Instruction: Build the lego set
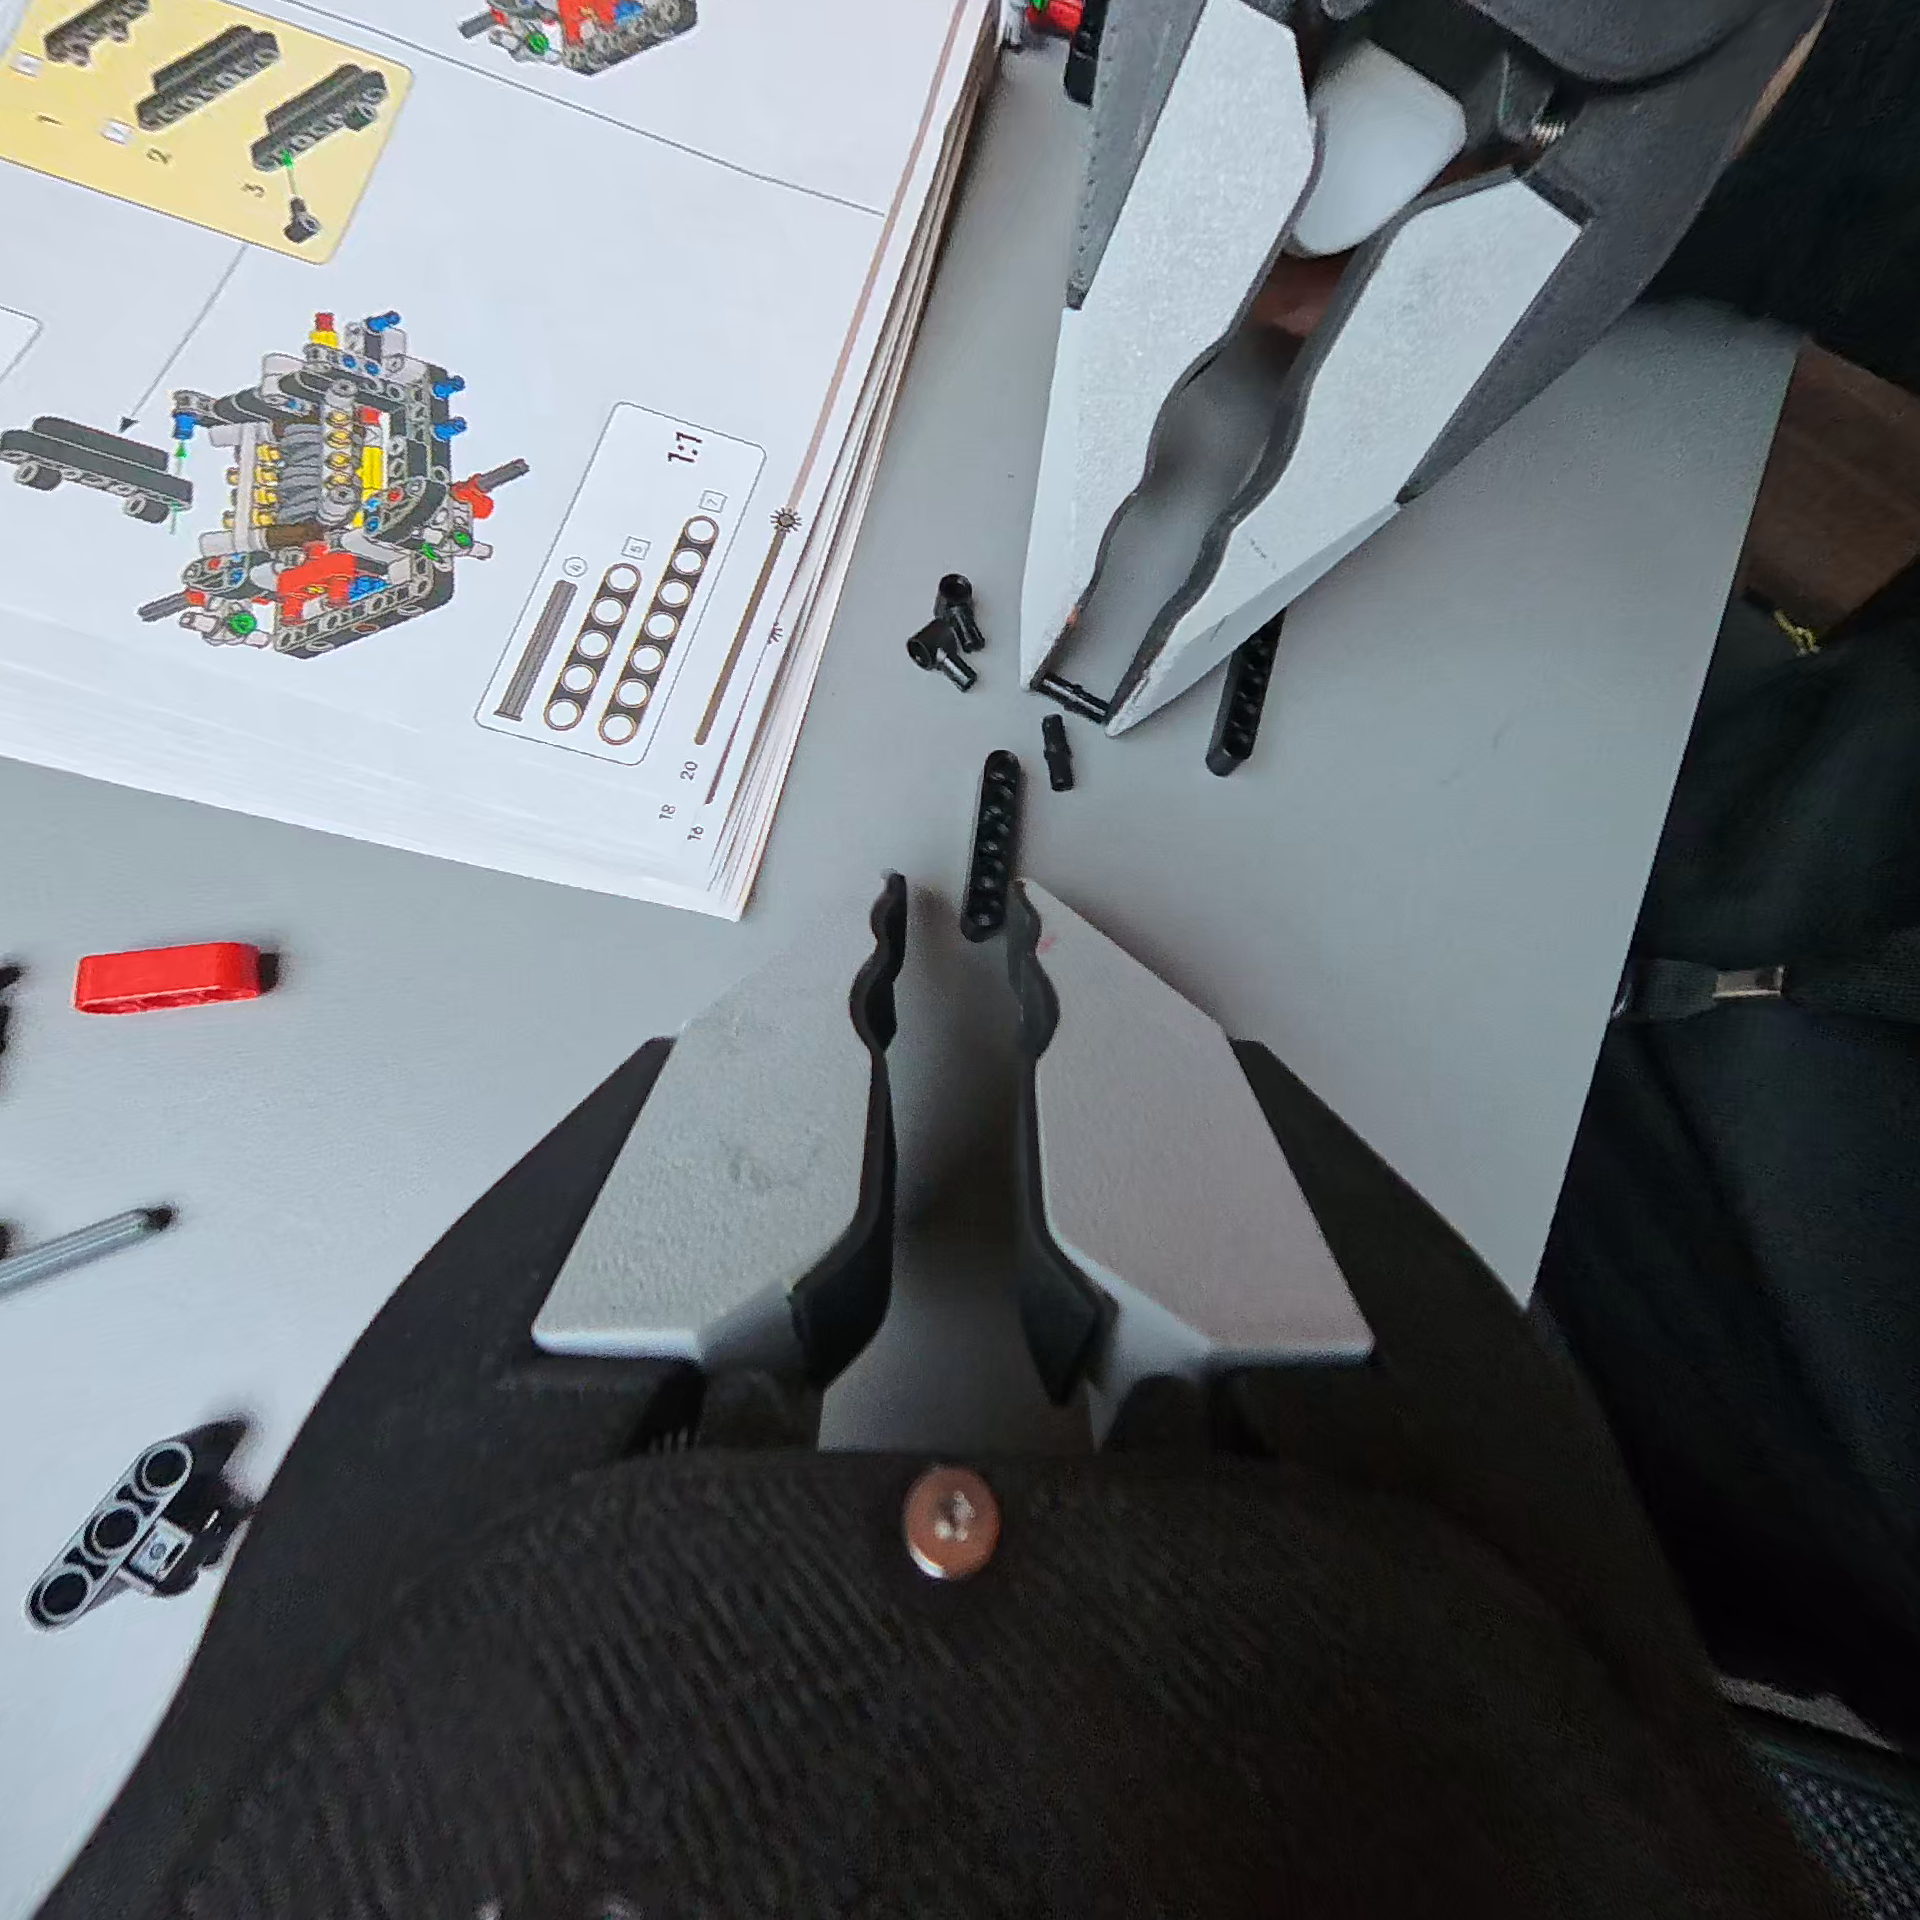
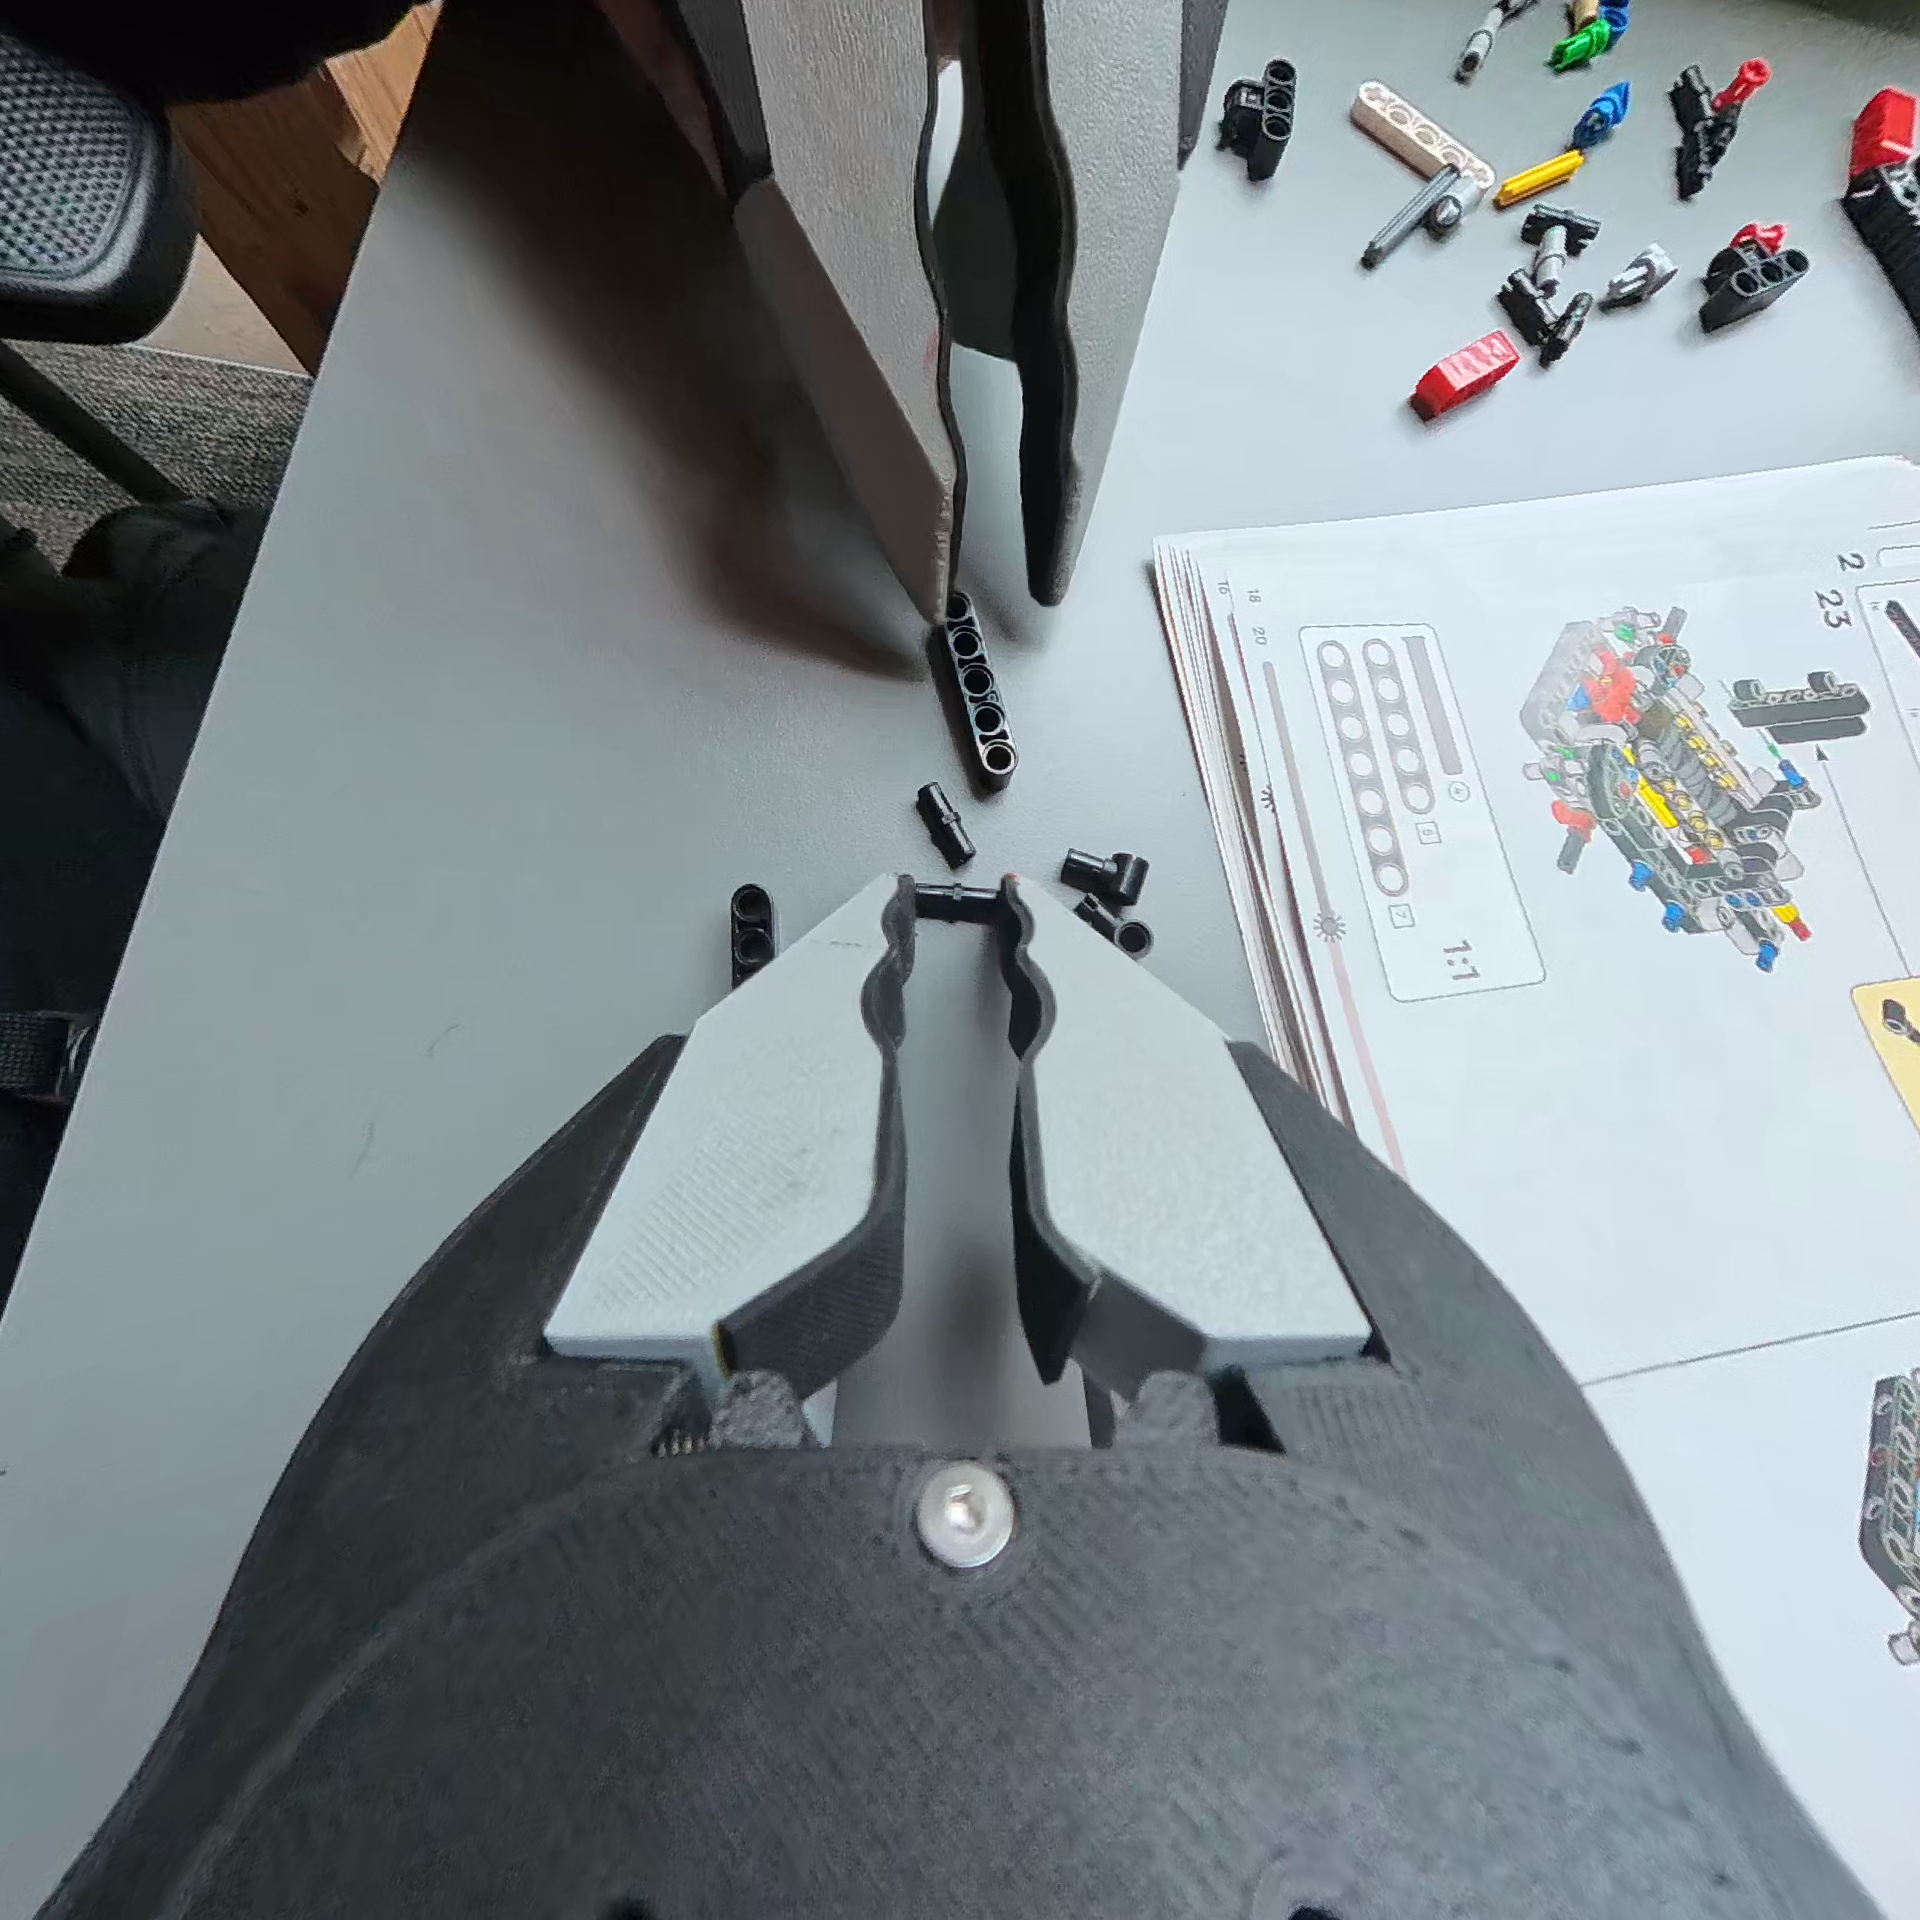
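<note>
My right gripper (image 2: 956, 894) is shut on a short black pin (image 2: 956, 898), held end to end between its tips just over the grey table (image 2: 520, 727). The left wrist view shows this gripper (image 1: 1075, 703) and the pin (image 1: 1070, 691) too. My left gripper (image 1: 958, 899) is open, its tips on either side of the near end of a black beam (image 1: 992, 842) lying flat. In the right wrist view the left gripper (image 2: 997, 597) stands over that beam (image 2: 977, 691). A second loose pin (image 2: 945, 824) lies between the grippers.
Two black elbow connectors (image 2: 1110, 894) lie by the open instruction booklet (image 2: 1610, 1091). Another black beam (image 2: 750, 920) is half hidden by my right finger. Several loose parts (image 2: 1558, 208) lie beyond the booklet. The table edge (image 1: 1662, 727) and a chair (image 2: 73, 177) are close. My right fingertips sit around 5 cm from my left ones.
</note>
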{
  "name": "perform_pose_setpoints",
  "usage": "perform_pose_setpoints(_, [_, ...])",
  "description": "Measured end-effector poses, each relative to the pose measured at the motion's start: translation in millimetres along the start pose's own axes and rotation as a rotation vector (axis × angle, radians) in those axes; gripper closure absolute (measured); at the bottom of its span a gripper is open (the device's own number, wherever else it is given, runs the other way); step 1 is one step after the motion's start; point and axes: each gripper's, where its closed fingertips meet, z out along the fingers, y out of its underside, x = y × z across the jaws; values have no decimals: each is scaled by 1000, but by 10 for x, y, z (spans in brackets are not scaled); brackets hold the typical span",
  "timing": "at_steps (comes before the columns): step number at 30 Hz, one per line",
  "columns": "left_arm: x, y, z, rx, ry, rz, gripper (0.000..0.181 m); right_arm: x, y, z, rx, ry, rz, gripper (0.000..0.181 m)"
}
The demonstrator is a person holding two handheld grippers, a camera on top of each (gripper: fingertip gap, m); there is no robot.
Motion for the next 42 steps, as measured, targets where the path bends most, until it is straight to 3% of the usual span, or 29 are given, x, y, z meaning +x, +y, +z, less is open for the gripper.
perform_pose_setpoints(5, [1,-171,-86,100,19,-113,168,73,-212,-162,114,171,-167,169])
perform_pose_setpoints(10, [334,-588,-260,323,387,-292,171,97,-570,-481,257,470,-435,169])
perform_pose_setpoints(14, [526,-801,-326,384,552,-314,170,30,-668,-566,298,536,-506,168])
perform_pose_setpoints(22, [522,-827,-246,361,594,-355,165,-46,-734,-664,333,574,-552,168])
perform_pose_setpoints(26, [596,-862,-254,371,661,-369,174,-61,-735,-658,337,570,-555,168])
perform_pose_setpoints(30, [594,-862,-227,370,657,-361,179,-63,-734,-662,343,570,-551,168])
perform_pose_setpoints(34, [512,-825,-175,363,539,-296,179,-21,-675,-633,339,521,-488,168])
perform_pose_setpoints(42, [276,-617,-90,336,225,-60,179,104,-537,-613,417,243,-58,173])
